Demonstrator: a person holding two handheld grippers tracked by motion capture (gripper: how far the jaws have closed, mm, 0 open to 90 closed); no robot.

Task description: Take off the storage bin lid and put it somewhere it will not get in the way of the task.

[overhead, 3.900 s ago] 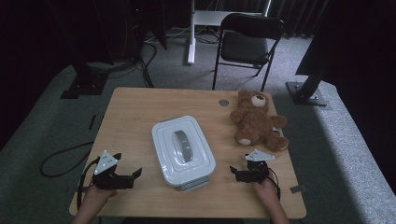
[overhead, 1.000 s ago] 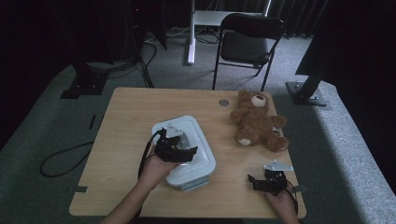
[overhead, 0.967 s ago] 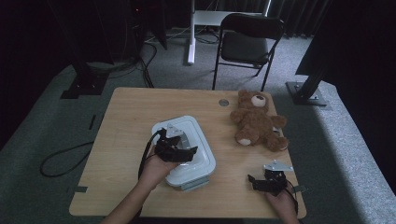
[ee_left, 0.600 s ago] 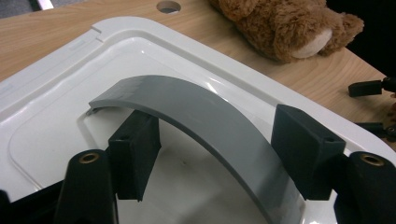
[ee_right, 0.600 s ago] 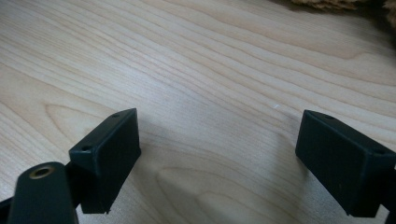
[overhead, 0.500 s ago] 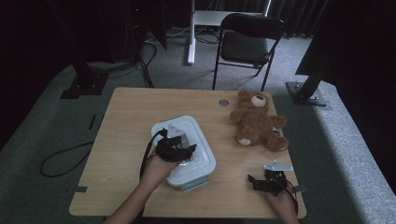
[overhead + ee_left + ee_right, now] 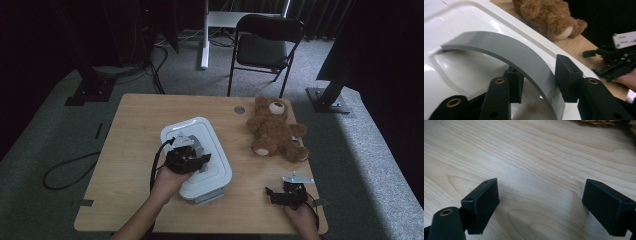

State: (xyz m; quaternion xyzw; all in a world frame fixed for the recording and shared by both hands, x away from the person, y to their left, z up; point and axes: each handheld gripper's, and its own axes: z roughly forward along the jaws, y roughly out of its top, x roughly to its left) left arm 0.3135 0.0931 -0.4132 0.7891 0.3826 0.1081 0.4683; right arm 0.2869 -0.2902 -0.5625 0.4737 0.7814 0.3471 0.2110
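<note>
A white lidded container (image 7: pixel 212 135) lies in the middle of the wooden table (image 7: pixel 135 130). A curved grey handle (image 7: pixel 506 47) arches over its lid (image 7: pixel 461 65). My left gripper (image 7: pixel 195 159) (image 7: pixel 537 72) sits on the lid. Its jaws have just been closing and now stand on either side of the handle, with the pads against its edges. At the front right of the table my right gripper (image 7: pixel 277 196) (image 7: pixel 541 197) rests low over bare wood, open with nothing between its fingers. It also shows at the right of the left gripper view (image 7: pixel 609 62).
A brown teddy bear (image 7: pixel 275 131) (image 7: pixel 546 17) lies on the table to the right of the container, beyond the right gripper. A small round grommet (image 7: pixel 239 109) sits near the far edge. A black chair (image 7: pixel 267 42) stands behind the table.
The left hand has gone from the table's front left onto the container lid. The right gripper has shifted slightly right and nearer the front edge. Nothing has visibly moved in the last second.
</note>
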